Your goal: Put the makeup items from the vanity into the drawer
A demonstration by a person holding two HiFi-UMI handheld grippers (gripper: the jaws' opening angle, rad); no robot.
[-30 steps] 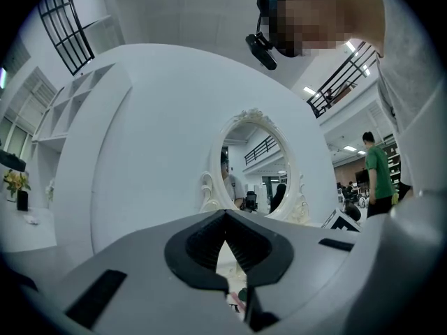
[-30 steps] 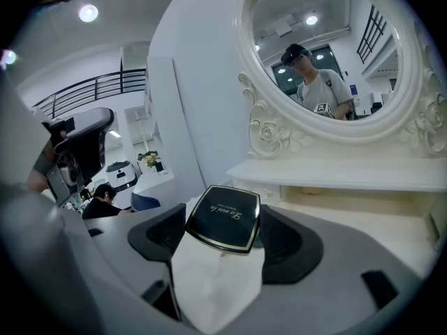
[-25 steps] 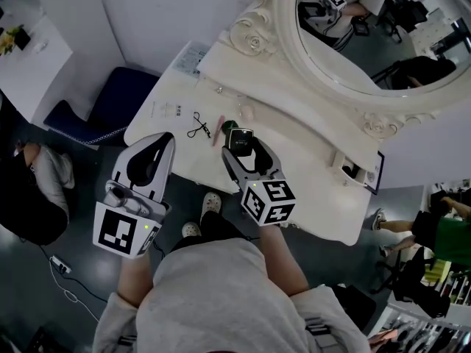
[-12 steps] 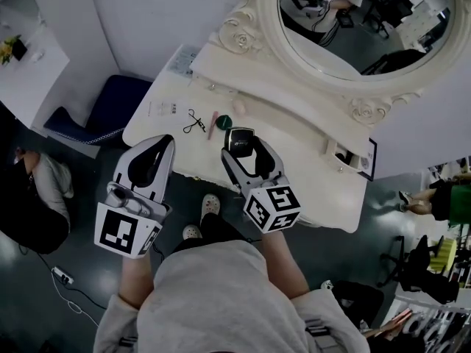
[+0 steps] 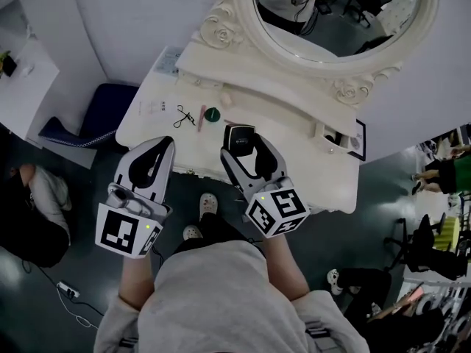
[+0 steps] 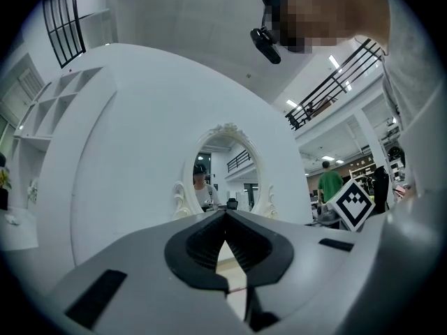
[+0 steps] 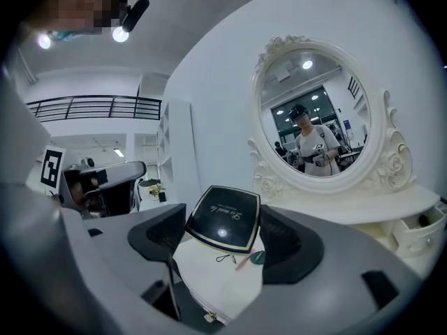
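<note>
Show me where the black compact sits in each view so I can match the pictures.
Head view: black compact at centre, held in the right gripper above the vanity.
Left gripper view: not clearly in it.
Right gripper view: black compact at centre, clamped between the jaws.
Shared landmark: the oval mirror.

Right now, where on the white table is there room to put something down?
The bare stretch lies on the vanity top, between the right gripper holding the compact and the little drawer box. It is crowded at the left, round the eyelash curler, pink stick and green disc.
</note>
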